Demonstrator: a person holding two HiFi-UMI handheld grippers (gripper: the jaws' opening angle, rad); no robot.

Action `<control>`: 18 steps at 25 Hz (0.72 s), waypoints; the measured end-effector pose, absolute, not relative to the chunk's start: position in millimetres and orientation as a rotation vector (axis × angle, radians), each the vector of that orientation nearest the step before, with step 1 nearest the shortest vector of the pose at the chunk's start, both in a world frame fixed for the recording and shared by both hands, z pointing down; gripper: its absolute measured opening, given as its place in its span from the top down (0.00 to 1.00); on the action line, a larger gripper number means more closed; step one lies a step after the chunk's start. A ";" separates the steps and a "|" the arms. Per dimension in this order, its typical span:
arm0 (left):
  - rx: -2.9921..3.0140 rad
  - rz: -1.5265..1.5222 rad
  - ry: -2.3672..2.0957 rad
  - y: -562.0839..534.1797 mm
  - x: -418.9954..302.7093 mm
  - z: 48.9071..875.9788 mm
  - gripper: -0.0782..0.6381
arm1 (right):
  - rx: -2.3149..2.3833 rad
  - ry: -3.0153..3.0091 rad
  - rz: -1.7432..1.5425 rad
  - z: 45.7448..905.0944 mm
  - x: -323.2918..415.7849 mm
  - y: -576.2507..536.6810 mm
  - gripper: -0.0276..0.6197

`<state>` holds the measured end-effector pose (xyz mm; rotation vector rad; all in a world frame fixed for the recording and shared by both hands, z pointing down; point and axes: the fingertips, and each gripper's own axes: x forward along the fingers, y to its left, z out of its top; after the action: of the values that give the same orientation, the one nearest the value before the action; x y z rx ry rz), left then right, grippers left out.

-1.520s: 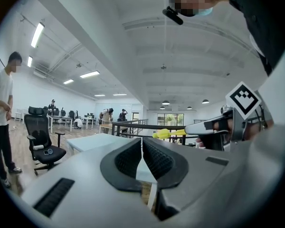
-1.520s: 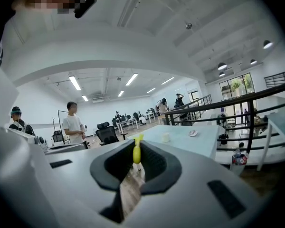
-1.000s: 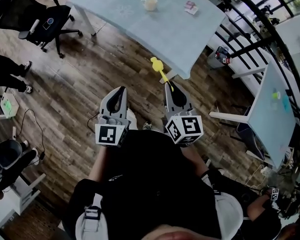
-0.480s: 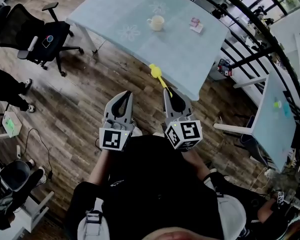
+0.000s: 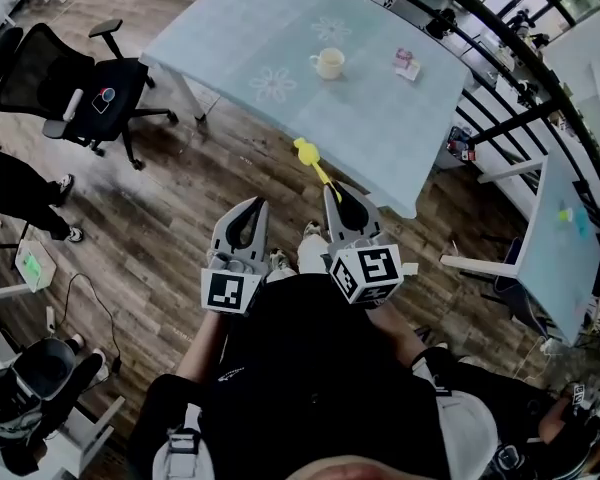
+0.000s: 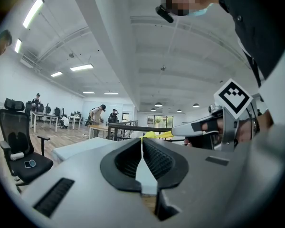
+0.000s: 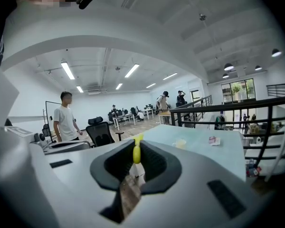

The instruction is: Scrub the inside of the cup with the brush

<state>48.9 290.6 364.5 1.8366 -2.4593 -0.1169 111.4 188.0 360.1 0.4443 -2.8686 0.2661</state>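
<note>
A cream cup stands upright on the pale blue table, far ahead of both grippers. My right gripper is shut on the thin handle of a yellow brush, whose head points toward the table's near edge. In the right gripper view the brush handle sits pinched between the jaws, with the cup small and distant on the table. My left gripper hangs beside it over the wooden floor, jaws shut and empty.
A small pink-and-white item lies on the table right of the cup. A black office chair stands to the left, a black railing runs behind the table, and another table is at right. A person stands by.
The table and cup have slid lower and closer in the head view as the person moves toward them. Both grippers keep the same pose, the brush still held.
</note>
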 end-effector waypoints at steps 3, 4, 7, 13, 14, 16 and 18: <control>1.817 -0.115 -2.452 284.2 34.6 371.6 0.87 | 0.449 -2.863 0.268 364.8 98.1 177.8 0.90; 1.809 -0.117 -2.451 280.9 31.4 372.8 0.87 | 0.451 -2.861 0.269 366.0 94.8 172.9 0.90; 1.796 -0.110 -2.456 268.6 20.9 375.8 0.87 | 0.448 -2.854 0.279 369.3 83.2 156.4 0.90; 1.797 -0.097 -2.444 235.1 -13.2 381.9 0.87 | 0.449 -2.848 0.312 380.7 42.4 118.5 0.90; 1.800 -0.081 -2.431 225.9 -20.8 384.5 0.87 | 0.452 -2.846 0.317 381.6 34.8 110.8 0.90; 1.809 -0.069 -2.412 203.1 -38.6 386.3 0.87 | 0.461 -2.844 0.326 381.3 19.4 92.9 0.90; 1.824 -0.072 -2.400 179.6 -54.7 384.0 0.87 | 0.471 -2.839 0.333 381.8 5.5 73.1 0.90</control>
<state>-54.7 179.6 384.0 1.8243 -2.3998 -0.0717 5.5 73.1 381.8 0.4714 -2.8386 0.3331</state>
